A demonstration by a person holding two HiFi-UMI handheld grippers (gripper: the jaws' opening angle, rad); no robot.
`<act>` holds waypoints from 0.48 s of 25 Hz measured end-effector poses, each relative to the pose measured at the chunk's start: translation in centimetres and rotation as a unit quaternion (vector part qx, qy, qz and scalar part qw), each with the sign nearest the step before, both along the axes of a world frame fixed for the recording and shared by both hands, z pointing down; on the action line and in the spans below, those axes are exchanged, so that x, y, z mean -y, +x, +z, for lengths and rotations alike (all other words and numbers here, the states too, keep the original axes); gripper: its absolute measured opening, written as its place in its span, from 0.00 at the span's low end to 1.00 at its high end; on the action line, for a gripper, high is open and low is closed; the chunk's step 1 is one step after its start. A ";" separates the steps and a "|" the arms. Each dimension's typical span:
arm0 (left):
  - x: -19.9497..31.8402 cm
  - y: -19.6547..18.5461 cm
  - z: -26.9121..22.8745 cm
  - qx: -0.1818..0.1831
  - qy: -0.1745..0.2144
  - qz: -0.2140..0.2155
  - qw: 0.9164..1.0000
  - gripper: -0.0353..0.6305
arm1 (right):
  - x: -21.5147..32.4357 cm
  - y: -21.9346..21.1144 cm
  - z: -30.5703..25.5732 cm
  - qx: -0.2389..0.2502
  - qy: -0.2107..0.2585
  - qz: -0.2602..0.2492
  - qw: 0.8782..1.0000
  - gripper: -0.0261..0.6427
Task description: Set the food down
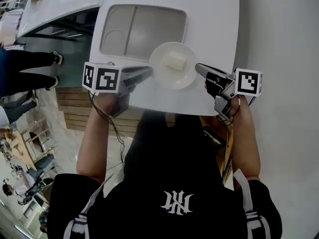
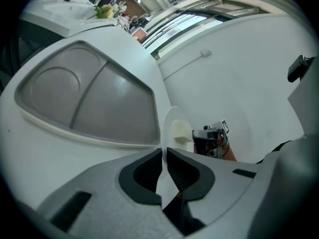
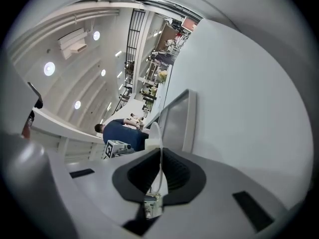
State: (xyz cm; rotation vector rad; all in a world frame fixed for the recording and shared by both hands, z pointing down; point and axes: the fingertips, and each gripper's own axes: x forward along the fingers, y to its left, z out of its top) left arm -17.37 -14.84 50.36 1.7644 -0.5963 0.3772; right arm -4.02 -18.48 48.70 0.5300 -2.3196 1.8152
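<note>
Shirt emblem (image 1: 177, 202) unreadable; left gripper (image 1: 149, 70) and right gripper (image 1: 198, 68) clamp plate (image 1: 163, 77).

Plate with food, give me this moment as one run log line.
plate: held at opposite rims; left gripper: shut on rim; right gripper: shut on rim; food: pale block on plate; tray: beyond plate

right gripper (image 3: 160, 153): jaws clamped on plate (image 3: 156, 133) rim | tray (image 3: 177, 118) beyond

No legible txt: white interlocked-letter logo (image 1: 176, 202) on black shirt (image 1: 149, 173), b/w square markers on left cube (image 1: 101, 77) & right cube (image 1: 247, 82).
</note>
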 end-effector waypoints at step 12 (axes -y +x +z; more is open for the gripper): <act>2.6 -0.3 -0.1 0.016 0.031 0.025 0.999 0.10 | 1.0 0.3 0.7 -0.014 -0.004 0.067 0.998 0.06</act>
